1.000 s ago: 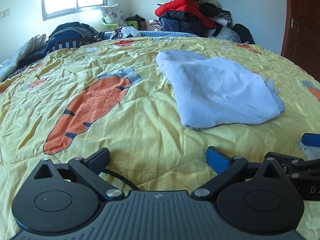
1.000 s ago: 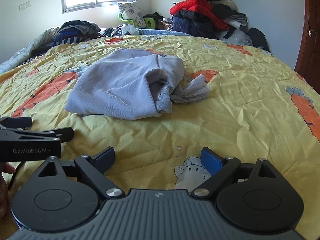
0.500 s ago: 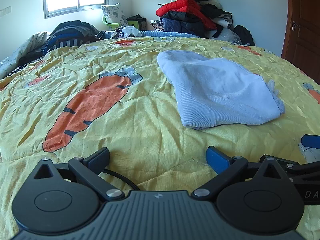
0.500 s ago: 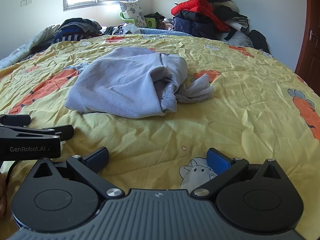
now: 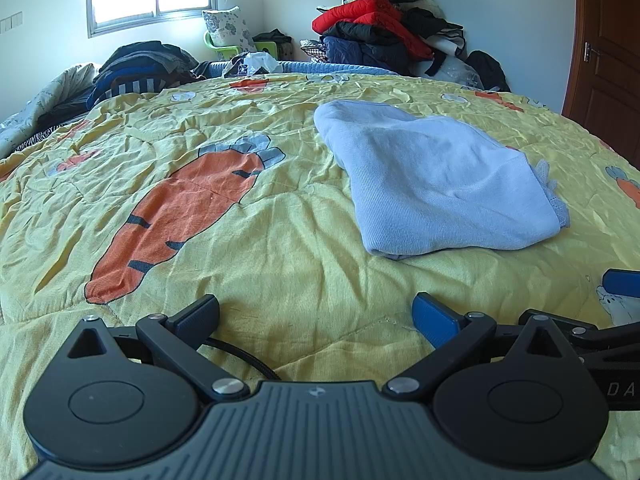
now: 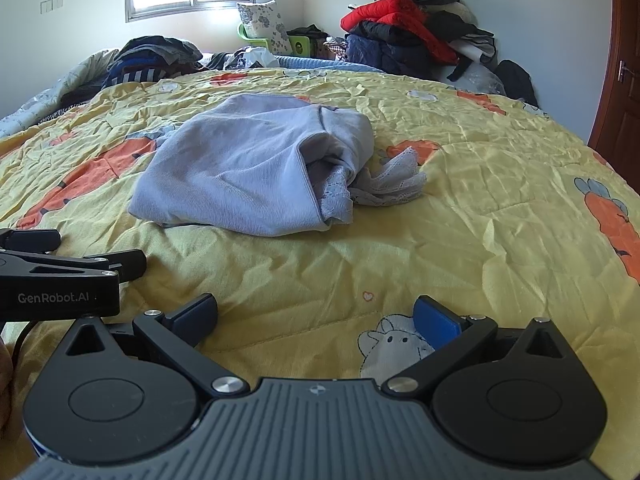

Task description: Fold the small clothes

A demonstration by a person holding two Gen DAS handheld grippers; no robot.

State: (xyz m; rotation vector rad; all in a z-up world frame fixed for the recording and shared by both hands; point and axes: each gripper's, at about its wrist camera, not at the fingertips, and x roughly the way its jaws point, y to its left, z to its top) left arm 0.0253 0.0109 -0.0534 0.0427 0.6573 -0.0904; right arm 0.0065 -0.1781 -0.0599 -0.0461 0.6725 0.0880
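Note:
A small pale blue garment (image 5: 436,176) with lace trim lies folded over on the yellow carrot-print bedspread (image 5: 280,248). In the right wrist view the garment (image 6: 248,168) shows its open side and lace edge (image 6: 392,184). My left gripper (image 5: 316,314) is open and empty, low over the bedspread, short of the garment's near left. My right gripper (image 6: 316,314) is open and empty, short of the garment's near right. Each gripper shows at the other view's edge.
A pile of jackets, red on top (image 5: 376,32), stands at the far right corner. Dark folded clothes (image 5: 144,68) lie at the far left. A pillow on a green chair (image 5: 232,36) stands under the window. A brown door (image 5: 608,40) is at the right.
Both grippers have drawn back and lowered slightly; the garment sits a little lower in both views. The right gripper's jaws stand slightly wider. The garment has not moved.

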